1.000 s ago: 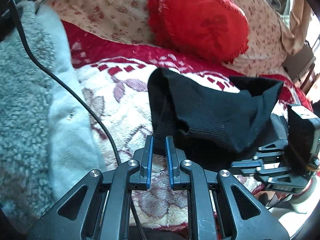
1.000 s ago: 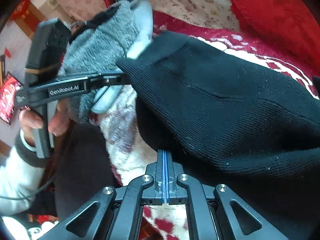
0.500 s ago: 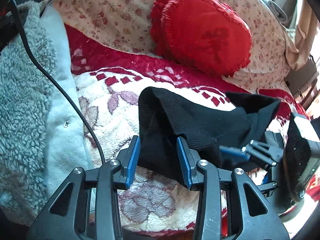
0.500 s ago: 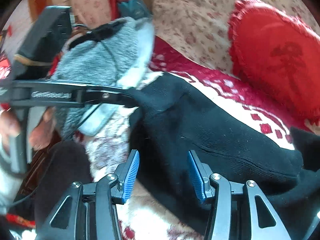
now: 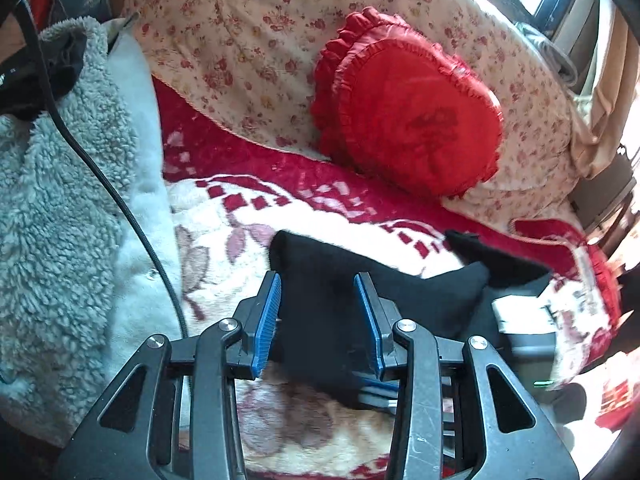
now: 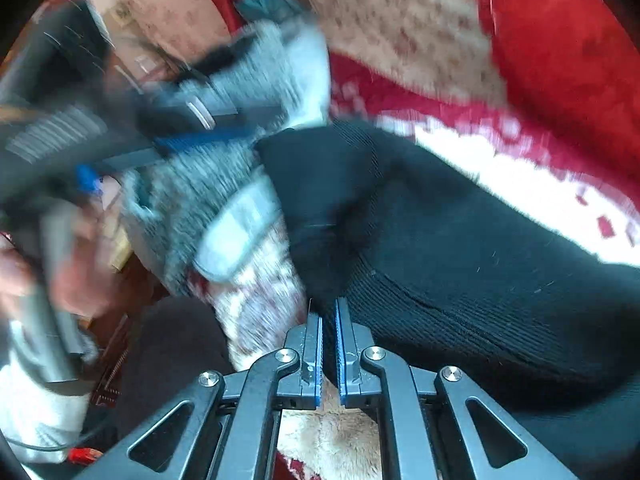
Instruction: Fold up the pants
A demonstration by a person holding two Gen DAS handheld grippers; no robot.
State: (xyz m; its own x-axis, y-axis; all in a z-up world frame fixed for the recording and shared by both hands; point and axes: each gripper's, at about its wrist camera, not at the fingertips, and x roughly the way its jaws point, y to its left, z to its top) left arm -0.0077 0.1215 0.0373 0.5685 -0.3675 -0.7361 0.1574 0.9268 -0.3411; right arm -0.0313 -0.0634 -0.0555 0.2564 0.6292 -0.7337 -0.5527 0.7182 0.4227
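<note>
No readable writing anywhere here, the right view's too blurry for that. The black pants [image 5: 320,292] lie bunched on the red-and-cream blanket [image 5: 240,216] near the bed's front edge. Left gripper [image 5: 318,304] has its jaws spread wide, with a pants corner between them but not pinched. Right gripper [image 6: 328,344] has its jaws nearly pressed together, pinching the pants' near edge. A red frilly pillow [image 5: 412,108] leans on the floral cover [image 5: 240,40] behind, and a grey fleece [image 5: 52,208] with a black cable [image 5: 120,208] over it sits at the left.
</note>
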